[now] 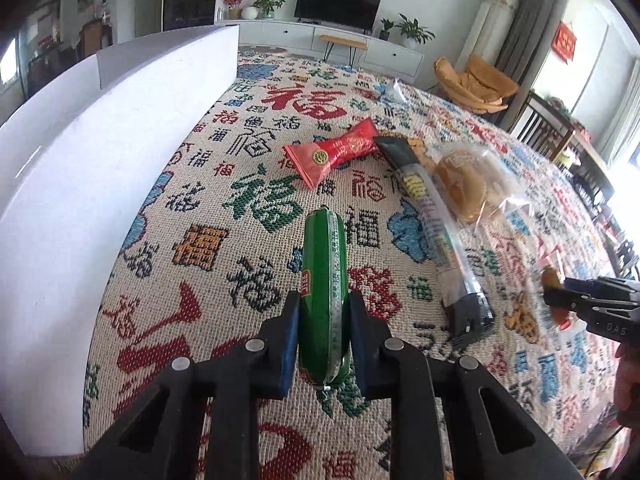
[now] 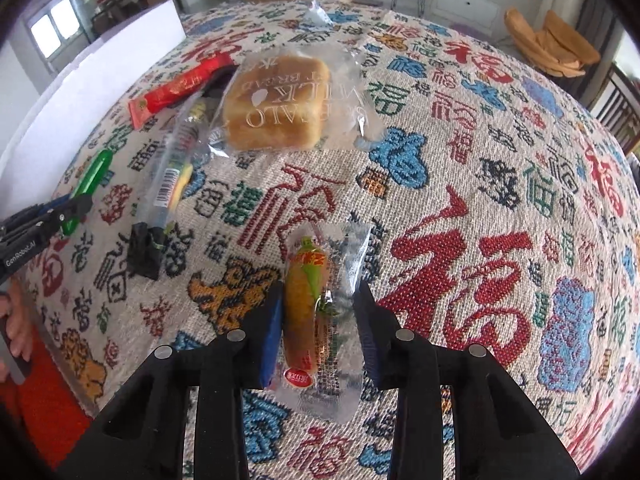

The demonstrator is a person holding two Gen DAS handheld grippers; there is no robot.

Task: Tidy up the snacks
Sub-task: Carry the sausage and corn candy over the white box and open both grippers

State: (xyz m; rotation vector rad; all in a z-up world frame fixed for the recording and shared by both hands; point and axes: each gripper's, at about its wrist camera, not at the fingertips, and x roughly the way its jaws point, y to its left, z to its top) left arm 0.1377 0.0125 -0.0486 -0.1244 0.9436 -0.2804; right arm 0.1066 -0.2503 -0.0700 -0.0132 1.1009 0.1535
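Note:
My left gripper (image 1: 325, 300) is shut on a green sausage (image 1: 322, 248), whose tip points away from me above the patterned cloth (image 1: 224, 208). In the right wrist view, my right gripper (image 2: 319, 290) is shut on a clear packet with an orange snack (image 2: 306, 320) inside; both pads press its sides. The left wrist view shows the right gripper (image 1: 552, 296) at the right edge with that packet. The right wrist view shows the left gripper (image 2: 76, 208) holding the green sausage (image 2: 94, 176) at the far left.
A tall white box (image 1: 80, 180) stands along the left. On the cloth lie a red packet (image 1: 336, 150), a long clear stick packet (image 1: 436, 220), a bagged bread (image 2: 276, 104) and a small silver wrapper (image 1: 394, 90). A hand (image 2: 16, 332) shows at the left edge.

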